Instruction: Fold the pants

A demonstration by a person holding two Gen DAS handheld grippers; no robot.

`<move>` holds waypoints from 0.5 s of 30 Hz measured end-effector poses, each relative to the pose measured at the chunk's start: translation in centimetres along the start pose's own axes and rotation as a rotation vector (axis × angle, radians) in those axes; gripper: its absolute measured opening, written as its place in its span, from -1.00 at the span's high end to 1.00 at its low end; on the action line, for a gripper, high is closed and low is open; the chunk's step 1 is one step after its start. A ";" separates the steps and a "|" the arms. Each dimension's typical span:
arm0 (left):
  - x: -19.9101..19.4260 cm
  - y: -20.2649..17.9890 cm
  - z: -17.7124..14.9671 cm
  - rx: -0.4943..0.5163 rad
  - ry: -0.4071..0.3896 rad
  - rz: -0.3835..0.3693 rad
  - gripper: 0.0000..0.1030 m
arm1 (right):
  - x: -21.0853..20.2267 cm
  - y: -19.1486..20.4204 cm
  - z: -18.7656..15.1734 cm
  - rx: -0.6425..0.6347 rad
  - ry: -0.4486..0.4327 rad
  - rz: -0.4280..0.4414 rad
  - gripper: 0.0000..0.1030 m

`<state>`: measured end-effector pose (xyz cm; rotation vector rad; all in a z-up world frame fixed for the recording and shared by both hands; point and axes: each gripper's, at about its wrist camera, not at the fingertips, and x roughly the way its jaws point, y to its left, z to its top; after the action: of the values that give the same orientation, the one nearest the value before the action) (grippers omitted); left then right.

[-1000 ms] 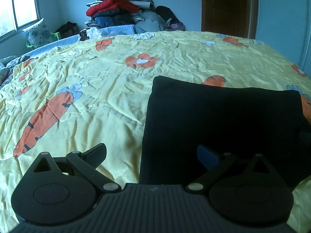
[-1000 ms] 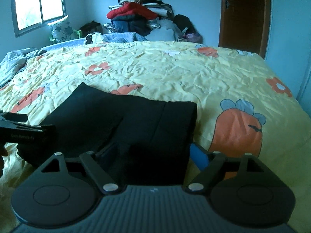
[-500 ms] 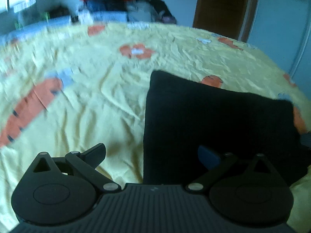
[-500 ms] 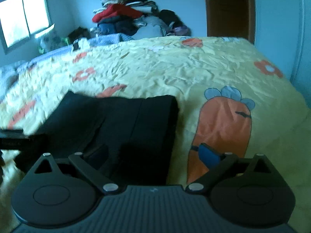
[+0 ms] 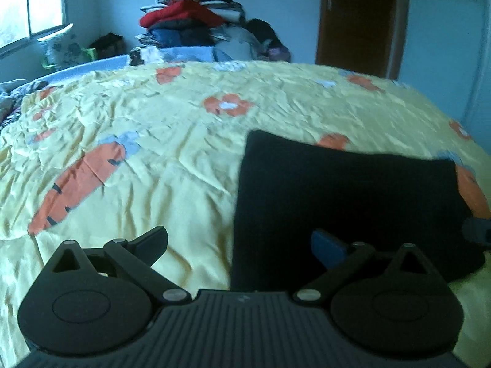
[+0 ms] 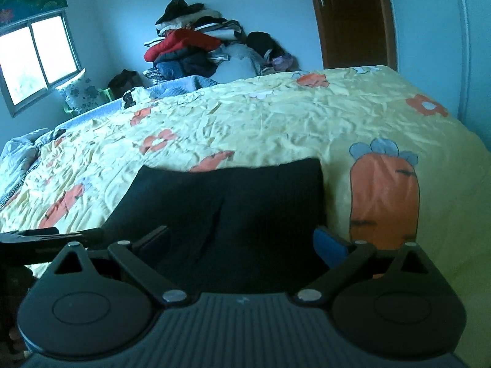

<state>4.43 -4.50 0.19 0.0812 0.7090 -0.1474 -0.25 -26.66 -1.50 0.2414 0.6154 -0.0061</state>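
The black pants (image 5: 346,202) lie folded into a flat rectangle on the yellow carrot-print bedspread (image 5: 172,159). My left gripper (image 5: 239,242) hovers open over their near left edge, with one finger above the bedspread and the blue-padded finger (image 5: 325,245) above the cloth. In the right wrist view the pants (image 6: 245,199) fill the middle, a fold line running down them. My right gripper (image 6: 242,240) stands open wide above their near right part, nothing pressed between its pads. The left gripper (image 6: 40,236) shows as a dark bar at that view's left edge.
A tall pile of clothes (image 6: 190,46) is stacked against the far wall. A brown door (image 6: 353,18) stands at the back right and a window (image 6: 36,61) at the left. The bed drops off at its right edge (image 6: 472,141). Crumpled bedding (image 6: 21,156) lies far left.
Both grippers have drawn back and lifted a little from the pants. The right view has rolled and its jaws stand wider. The pants lie as before.
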 end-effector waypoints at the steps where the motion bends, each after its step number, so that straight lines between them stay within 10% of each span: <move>1: -0.2 -0.1 -0.3 0.002 0.007 -0.006 -0.96 | -0.3 0.3 -0.5 -0.011 0.003 -0.006 -0.94; 15: -5.8 -1.8 -4.5 0.024 -0.005 -0.006 -0.96 | -4.8 2.2 -5.2 -0.011 0.021 -0.107 -0.94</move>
<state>-3.11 -5.12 0.49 0.1021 0.7030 -0.1615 -6.94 -23.64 -2.34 0.1980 0.6488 -0.1033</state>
